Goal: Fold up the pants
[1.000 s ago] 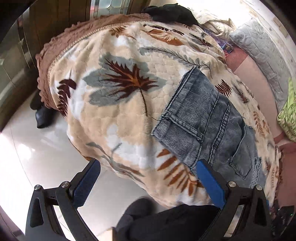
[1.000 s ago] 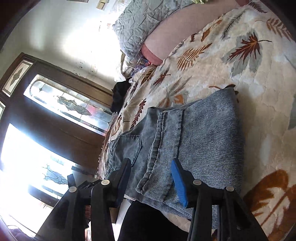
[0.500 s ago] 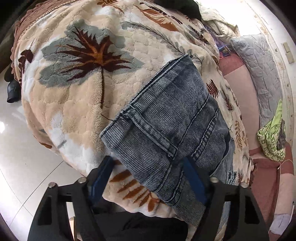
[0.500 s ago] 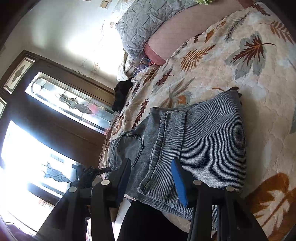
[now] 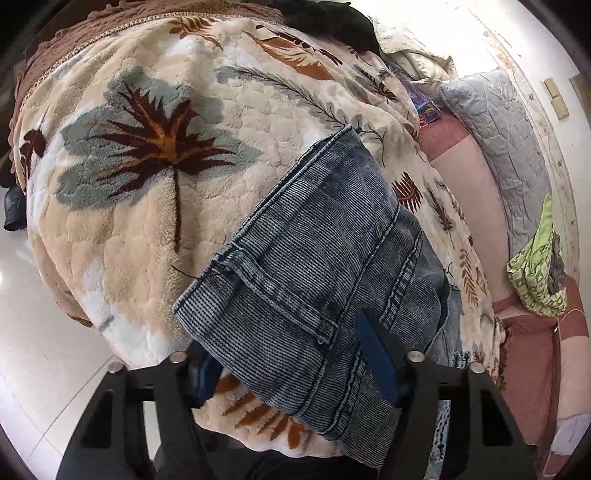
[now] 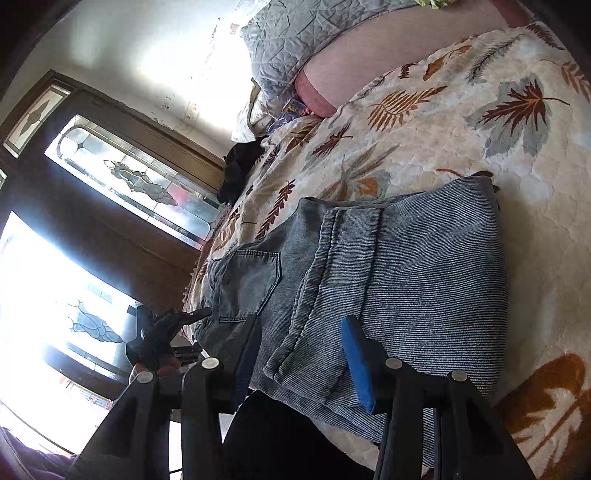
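Observation:
Blue-grey denim pants lie folded over on a beige leaf-print blanket near the bed's edge. My left gripper is open, its blue pads straddling the near hem end of the folded pants, one pad under the cloth edge. In the right wrist view the pants show a back pocket at left and a folded leg on top. My right gripper is open, its fingers on either side of the folded hem edge nearest me. The left gripper shows small at left, beyond the pants.
A grey quilted pillow and a pink sheet lie at the bed's head. A green cloth lies at right. A black garment lies at the far edge. White floor tiles and a wooden door lie beyond the bed.
My left gripper has moved forward onto the pants, so its fingers now straddle the hem end. The right gripper has barely moved.

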